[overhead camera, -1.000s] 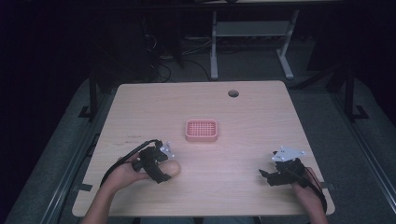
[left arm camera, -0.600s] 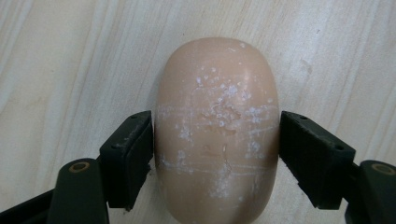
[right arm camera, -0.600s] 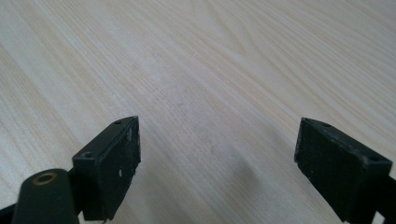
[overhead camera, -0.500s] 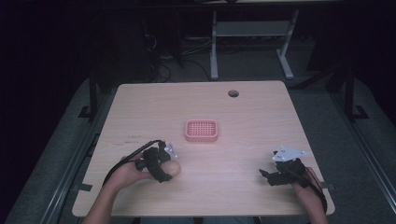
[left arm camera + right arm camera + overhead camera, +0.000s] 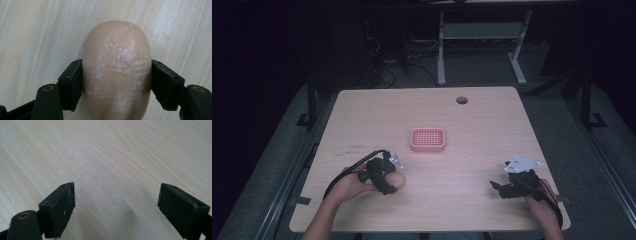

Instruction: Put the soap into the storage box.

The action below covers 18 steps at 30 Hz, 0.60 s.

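The left tongs (image 5: 116, 82) are clamped on a pale tan oval bar of soap (image 5: 117, 72), one black pad (image 5: 71, 83) pressed to each long side of it, so that the bar's rounded end juts out past the pads and its top, flecked and scratched with white, faces the camera. From the high view the left tongs (image 5: 395, 181) and the soap (image 5: 398, 181) sit low over the wooden surface (image 5: 472, 125), on the person's side of the pink soap dish (image 5: 428, 139) and off to its left, near it but clearly apart. Whether the bar rests on the wood or hangs just above it cannot be told. The pink soap dish, a small rounded tray with a gridded top, stands by itself about the middle of the surface. The right tongs (image 5: 497, 186) lie well to the right of the dish and nearer the person, close to the front edge of the surface, held in the person's right hand (image 5: 539, 200). In their own view the right tongs (image 5: 116, 205) stand spread wide with only bare wood grain between the two pads.
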### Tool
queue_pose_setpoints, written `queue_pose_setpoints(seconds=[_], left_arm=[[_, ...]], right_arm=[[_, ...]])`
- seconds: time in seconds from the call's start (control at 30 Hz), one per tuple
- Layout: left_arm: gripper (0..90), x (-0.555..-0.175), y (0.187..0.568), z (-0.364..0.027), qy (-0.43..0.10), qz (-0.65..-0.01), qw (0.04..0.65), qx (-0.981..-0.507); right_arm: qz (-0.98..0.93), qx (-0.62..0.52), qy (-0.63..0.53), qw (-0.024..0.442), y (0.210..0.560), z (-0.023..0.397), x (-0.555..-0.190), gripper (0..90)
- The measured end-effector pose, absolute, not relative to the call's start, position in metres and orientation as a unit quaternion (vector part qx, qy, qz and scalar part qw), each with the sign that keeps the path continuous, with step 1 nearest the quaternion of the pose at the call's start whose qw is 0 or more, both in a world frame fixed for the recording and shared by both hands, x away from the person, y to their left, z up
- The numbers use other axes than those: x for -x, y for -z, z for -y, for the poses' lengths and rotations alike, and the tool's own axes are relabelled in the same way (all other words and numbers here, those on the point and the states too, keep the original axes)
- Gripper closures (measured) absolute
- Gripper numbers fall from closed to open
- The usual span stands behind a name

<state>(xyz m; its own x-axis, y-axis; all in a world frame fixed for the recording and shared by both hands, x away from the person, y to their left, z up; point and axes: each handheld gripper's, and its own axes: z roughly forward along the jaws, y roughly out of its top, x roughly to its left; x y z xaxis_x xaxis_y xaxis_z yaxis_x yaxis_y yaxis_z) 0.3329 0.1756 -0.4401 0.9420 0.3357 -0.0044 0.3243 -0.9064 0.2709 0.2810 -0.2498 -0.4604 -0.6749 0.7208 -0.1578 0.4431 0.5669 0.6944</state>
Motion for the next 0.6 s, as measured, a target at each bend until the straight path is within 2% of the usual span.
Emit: queue_pose_setpoints(seconds=[0.6], left_arm=[[32.4,-0.343,0.427,-0.173,-0.006,-0.172,0.162,-0.972]], right_arm=[[-0.853,-0.345,-0.325,0.218,0.459,0.252,-0.281,13.8]])
